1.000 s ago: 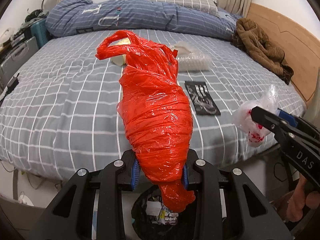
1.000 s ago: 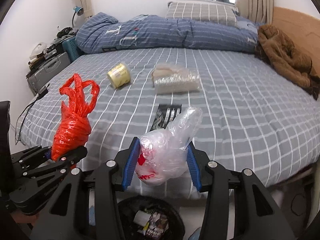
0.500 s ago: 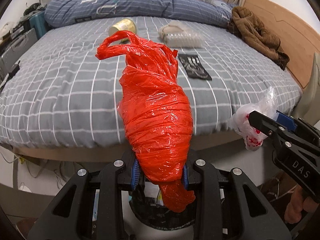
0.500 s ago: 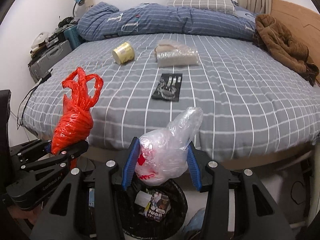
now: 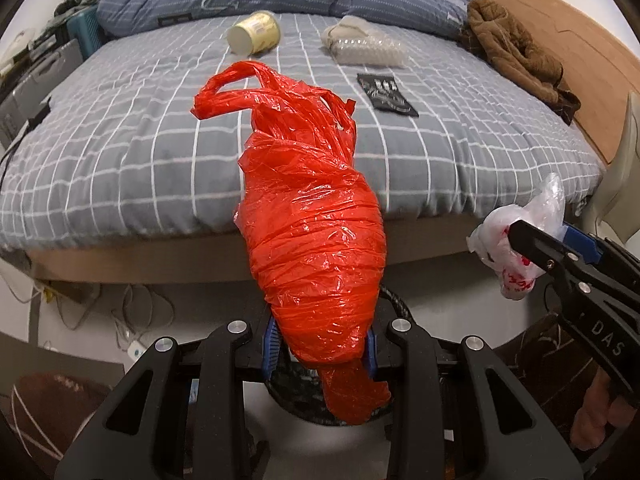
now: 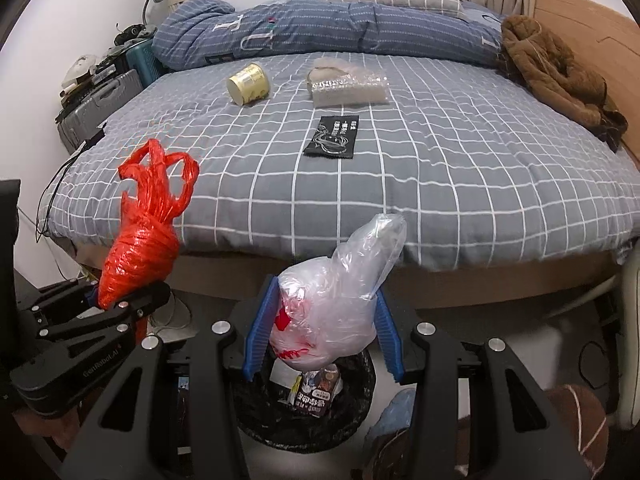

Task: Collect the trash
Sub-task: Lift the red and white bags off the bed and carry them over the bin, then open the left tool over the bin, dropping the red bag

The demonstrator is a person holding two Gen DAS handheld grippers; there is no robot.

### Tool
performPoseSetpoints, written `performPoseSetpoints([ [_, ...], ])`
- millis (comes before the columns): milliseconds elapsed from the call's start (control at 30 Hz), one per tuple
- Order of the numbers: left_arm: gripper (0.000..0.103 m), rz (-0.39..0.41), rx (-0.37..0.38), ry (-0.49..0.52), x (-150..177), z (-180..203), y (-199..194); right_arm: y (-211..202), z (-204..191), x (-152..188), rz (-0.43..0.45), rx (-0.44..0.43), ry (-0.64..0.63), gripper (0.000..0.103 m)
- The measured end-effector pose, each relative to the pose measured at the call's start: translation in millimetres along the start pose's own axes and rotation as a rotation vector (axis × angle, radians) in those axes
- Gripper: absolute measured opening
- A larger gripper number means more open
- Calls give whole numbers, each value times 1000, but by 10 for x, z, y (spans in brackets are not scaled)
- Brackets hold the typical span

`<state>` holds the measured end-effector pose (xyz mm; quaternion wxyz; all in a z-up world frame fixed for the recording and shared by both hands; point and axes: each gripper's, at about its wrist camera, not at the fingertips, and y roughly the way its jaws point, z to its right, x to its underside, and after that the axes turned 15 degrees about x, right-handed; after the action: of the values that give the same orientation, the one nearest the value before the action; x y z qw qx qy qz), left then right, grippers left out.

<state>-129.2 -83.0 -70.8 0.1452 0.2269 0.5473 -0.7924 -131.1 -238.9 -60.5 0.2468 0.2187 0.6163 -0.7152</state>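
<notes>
- The left hand-held gripper (image 5: 320,354) was clenched on a red plastic bag (image 5: 314,248), twisted into a tight bundle whose looped handles stood up at centre frame in the left wrist view.
- The bag's tail hung below the blue pads, over the dark rim of a black trash bin (image 5: 396,306) at the bottom of that frame.
- The right hand-held gripper (image 6: 320,330) was grasping a clear plastic bag (image 6: 334,312) with red print, its blue pads pressed on both sides of the bundle.
- In the right wrist view that bag hung directly above the bin, lower centre, with wrappers (image 6: 316,394) lying inside it.
- Both bags were off the bed (image 6: 440,168), in front of its near edge.
- On the grey checked cover, in the upper half of the right wrist view, lay a yellow paper cup (image 6: 249,84) on its side, a clear plastic package (image 6: 348,86) to its right, and a black packet (image 6: 333,138) nearer the edge.
- A brown jacket (image 6: 556,76) lay at the upper right, by the wooden headboard.
</notes>
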Motion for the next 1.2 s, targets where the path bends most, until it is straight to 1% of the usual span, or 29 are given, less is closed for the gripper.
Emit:
performPoseSetpoints([
  [200, 31, -26, -9, -41, 154, -4, -75, -73, 3, 162, -34, 0, 7, 45],
  [267, 31, -41, -5, -57, 250, -17, -88, -67, -1, 226, -55, 1, 7, 45],
  [433, 31, -89, 3, -94, 440, -70, -21, 6, -1, 386, -104, 3, 6, 45],
  [533, 31, -113, 5, -97, 517, -96, 64, 79, 3, 453, -123, 9, 5, 45],
  [733, 31, -143, 1, -103, 591, -204, 336, 388, -71, 591, -175, 12, -4, 45],
  [1033, 31, -234, 14, -113, 582, -334, 885, 841, -218, 668, -258, 5, -34, 45],
  [1200, 31, -276, 20, -96, 597, -310, 1154, 991, -244, 737, -280, 16, -55, 45],
])
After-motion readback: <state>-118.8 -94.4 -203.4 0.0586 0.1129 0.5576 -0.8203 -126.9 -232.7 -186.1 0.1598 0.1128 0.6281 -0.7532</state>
